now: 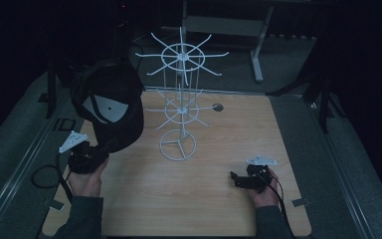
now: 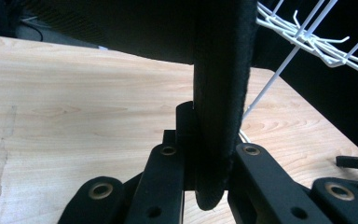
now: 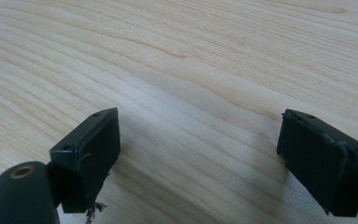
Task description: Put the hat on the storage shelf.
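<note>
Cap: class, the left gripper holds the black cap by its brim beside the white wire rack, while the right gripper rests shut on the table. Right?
Not quite: the right gripper is open, its fingers wide apart over the table, as the right gripper view shows. The left gripper does hold the cap by its brim beside the rack.

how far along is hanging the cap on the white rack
Done: the black cap is off the table, its brim clamped in the left tongs. In hand: it is held up beside the white wire rack, touching no hook that I can see. Left: hooking it on and letting go. The right tongs are open and empty, low over the wooden table.
</note>
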Demonstrator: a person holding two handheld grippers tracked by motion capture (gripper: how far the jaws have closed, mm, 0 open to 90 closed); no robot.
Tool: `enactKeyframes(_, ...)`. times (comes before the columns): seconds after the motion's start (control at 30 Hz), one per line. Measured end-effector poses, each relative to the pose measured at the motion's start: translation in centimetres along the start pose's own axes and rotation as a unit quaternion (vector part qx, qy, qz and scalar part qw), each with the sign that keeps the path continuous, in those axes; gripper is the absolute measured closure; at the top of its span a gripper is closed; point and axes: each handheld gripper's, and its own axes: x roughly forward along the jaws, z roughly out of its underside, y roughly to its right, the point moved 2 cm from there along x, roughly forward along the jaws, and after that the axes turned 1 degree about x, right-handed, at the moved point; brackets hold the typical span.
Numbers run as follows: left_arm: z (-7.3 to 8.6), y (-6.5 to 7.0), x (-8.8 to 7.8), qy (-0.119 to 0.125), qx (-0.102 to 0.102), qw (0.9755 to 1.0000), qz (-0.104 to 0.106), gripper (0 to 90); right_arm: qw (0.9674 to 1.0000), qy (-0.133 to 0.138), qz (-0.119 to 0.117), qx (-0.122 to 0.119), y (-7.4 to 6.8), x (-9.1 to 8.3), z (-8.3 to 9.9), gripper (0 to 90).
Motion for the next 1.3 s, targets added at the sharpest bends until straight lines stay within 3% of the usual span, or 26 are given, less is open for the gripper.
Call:
enactKeyframes(0.6,-1.3,1.1,-1.0,0.019,0.025,0.9995,-0.008,86.6,1.0000,0.001,0.000,-0.001,0.0,0.0,0.0,13.0)
enactKeyframes(1.3,-2.1,2.4,-2.4,0.037,0.039,0.9985,0.005,86.6,1.0000,0.001,0.000,0.000,0.0,0.0,0.0,12.9)
